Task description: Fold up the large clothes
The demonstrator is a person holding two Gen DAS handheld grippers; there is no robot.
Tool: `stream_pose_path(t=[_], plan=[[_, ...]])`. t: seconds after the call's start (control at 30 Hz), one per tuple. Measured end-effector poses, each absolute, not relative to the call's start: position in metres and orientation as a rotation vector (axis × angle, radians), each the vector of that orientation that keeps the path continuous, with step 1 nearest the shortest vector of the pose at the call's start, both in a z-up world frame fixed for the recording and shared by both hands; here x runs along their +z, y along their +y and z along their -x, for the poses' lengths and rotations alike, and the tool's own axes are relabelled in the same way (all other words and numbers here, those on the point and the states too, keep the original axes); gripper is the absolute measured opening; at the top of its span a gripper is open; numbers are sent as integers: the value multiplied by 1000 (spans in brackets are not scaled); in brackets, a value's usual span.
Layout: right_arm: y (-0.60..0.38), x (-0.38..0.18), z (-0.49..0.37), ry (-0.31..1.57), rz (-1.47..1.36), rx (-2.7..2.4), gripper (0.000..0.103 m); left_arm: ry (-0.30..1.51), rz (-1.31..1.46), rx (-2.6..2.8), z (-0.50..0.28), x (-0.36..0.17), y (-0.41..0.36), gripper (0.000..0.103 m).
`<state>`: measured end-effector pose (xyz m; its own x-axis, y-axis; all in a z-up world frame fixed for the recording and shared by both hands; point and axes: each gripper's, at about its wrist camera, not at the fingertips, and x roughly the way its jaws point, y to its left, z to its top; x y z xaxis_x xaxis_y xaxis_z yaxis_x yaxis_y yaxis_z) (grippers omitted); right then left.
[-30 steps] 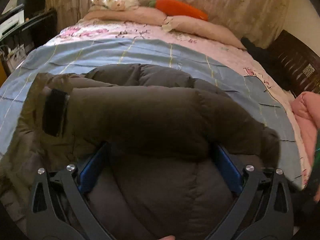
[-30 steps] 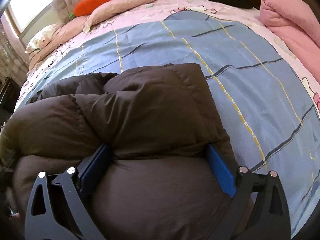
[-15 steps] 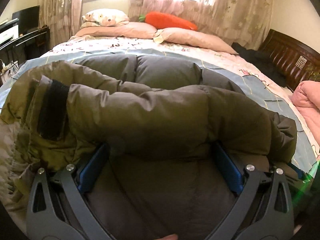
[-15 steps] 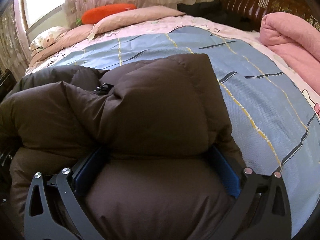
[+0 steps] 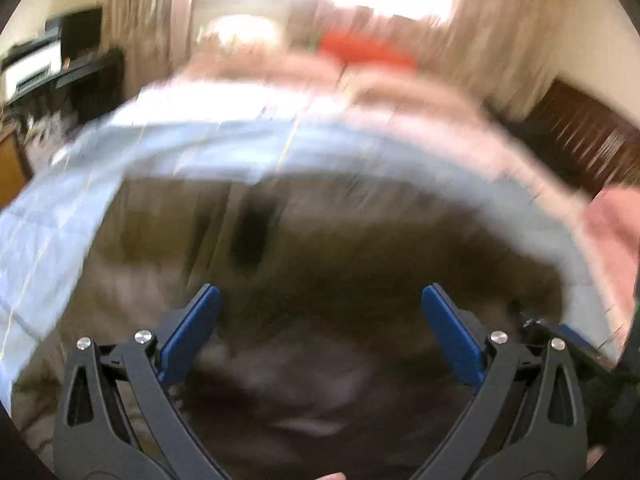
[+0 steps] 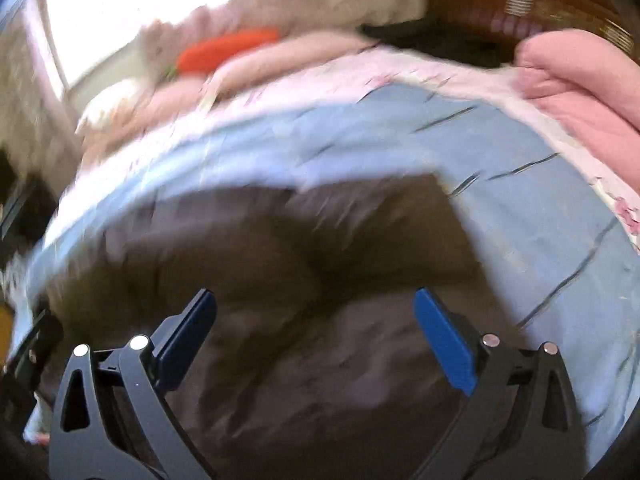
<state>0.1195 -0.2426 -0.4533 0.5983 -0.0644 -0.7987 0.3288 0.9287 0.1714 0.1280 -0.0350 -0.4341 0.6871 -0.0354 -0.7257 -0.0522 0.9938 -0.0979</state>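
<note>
One brown padded jacket [image 6: 320, 280], lying on a blue bedspread [image 6: 520, 184], blurred in both views. Left gripper [image 5: 320, 312]: fingers spread wide, released, above the jacket. Right gripper [image 6: 316, 316]: likewise released. Beyond: pink quilt [image 6: 580, 92], orange cushion [image 6: 228, 52], curtains [image 5: 140, 20].

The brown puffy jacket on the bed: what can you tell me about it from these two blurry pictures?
The jacket is a big, dark brown padded coat, puffy and quilted, with soft-looking fabric. It lies bunched on the blue bedspread, folded over itself. In the left view a dark rectangular patch shows on it. Both the left gripper and the right gripper hang above it with fingers spread wide, nothing between them. Motion blur hides finer details.
</note>
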Motion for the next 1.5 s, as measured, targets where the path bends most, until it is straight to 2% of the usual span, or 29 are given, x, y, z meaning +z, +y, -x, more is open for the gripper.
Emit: stream_pose_path(t=[0.03,0.1,0.2,0.37,0.5,0.73,0.83,0.93,1.07,1.17,1.27,1.5], plan=[[-246,-456,-117,899,-373,-237,100,873,60,34,-133,-450,-34,101],[-253,-448,-114,865,-472,-215,100,850,-54,-1,-133,-443,-39,101],[-253,-436,-110,820,-435,-187,100,754,-69,-47,-124,-426,-42,101],[-230,-473,-107,798,-207,-161,101,788,-119,-50,-122,-470,-50,101],[-231,-473,-111,829,-215,-168,102,845,-86,-52,-133,-470,-45,101],[-227,-477,-109,813,-189,-182,102,824,-95,-53,-134,-477,-47,101],[-230,-469,-118,896,-202,-181,102,904,-145,-67,-140,-472,-51,101],[-237,-433,-127,954,-237,-200,102,985,-209,-78,-153,-440,-52,101],[-250,-348,-86,768,-335,-137,102,806,-169,-76,-107,-350,-32,101],[-259,-307,-34,731,-413,-67,102,777,-28,-125,-58,-312,-2,101],[-266,-306,9,799,-445,-73,102,862,69,-137,-14,-314,28,101],[-300,-359,94,1012,-414,-398,102,1116,53,240,72,-381,101,101]])
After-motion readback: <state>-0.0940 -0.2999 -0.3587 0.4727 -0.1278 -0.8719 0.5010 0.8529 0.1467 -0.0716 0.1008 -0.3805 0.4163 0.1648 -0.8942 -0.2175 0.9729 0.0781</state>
